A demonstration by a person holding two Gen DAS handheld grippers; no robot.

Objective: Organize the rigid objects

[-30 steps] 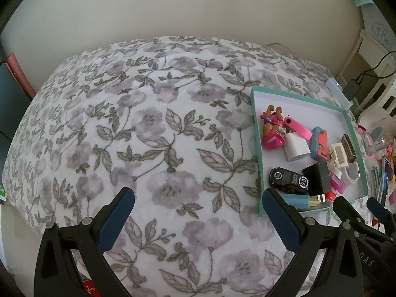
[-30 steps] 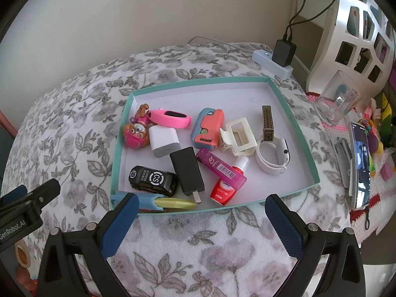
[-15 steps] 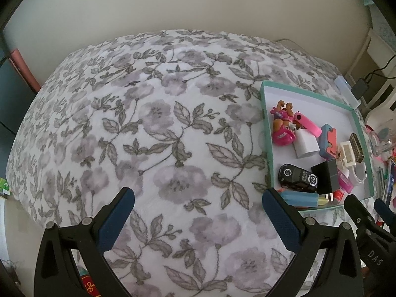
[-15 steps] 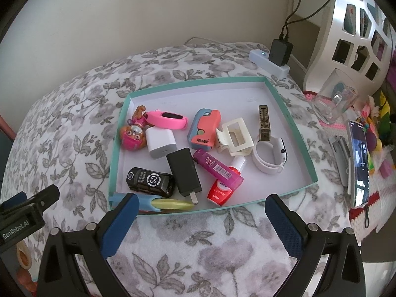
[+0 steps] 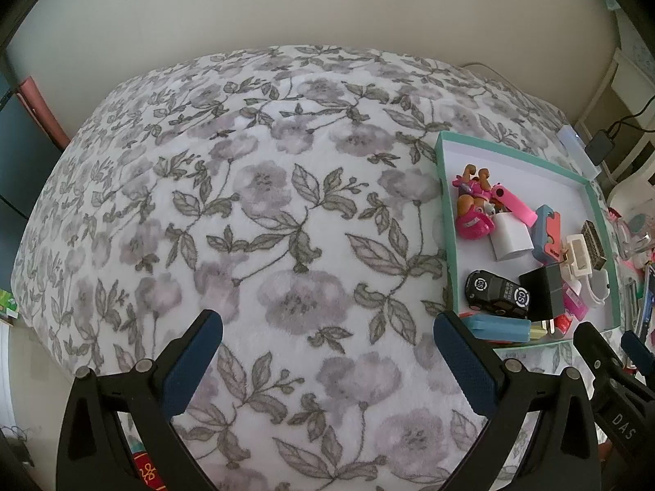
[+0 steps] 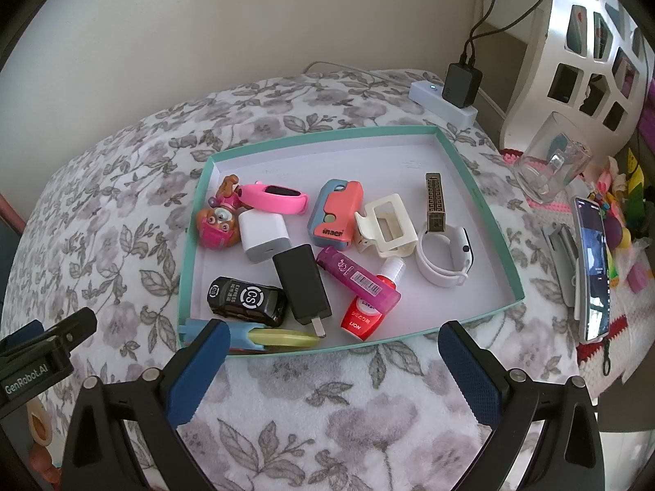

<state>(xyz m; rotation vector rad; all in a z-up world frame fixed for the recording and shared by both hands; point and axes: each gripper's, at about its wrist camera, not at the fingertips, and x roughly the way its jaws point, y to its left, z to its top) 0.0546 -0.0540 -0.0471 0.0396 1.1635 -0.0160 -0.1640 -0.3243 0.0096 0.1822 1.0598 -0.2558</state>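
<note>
Both the left gripper (image 5: 327,352) and right gripper (image 6: 333,362) hover wide and empty, since every object already lies jumbled inside the teal tray (image 6: 487,221).

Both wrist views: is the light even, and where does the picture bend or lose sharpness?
Left wrist view: soft, even daylight, faint shadows; the floral blanket bulges like a dome, dark corners from the fisheye. Right wrist view: the teal tray is sharp, its straight rims bow outward; the glass cup shows small glints; the phone near the edge looks stretched.

A teal tray (image 6: 479,200) rests on the floral blanket (image 5: 262,221).
</note>
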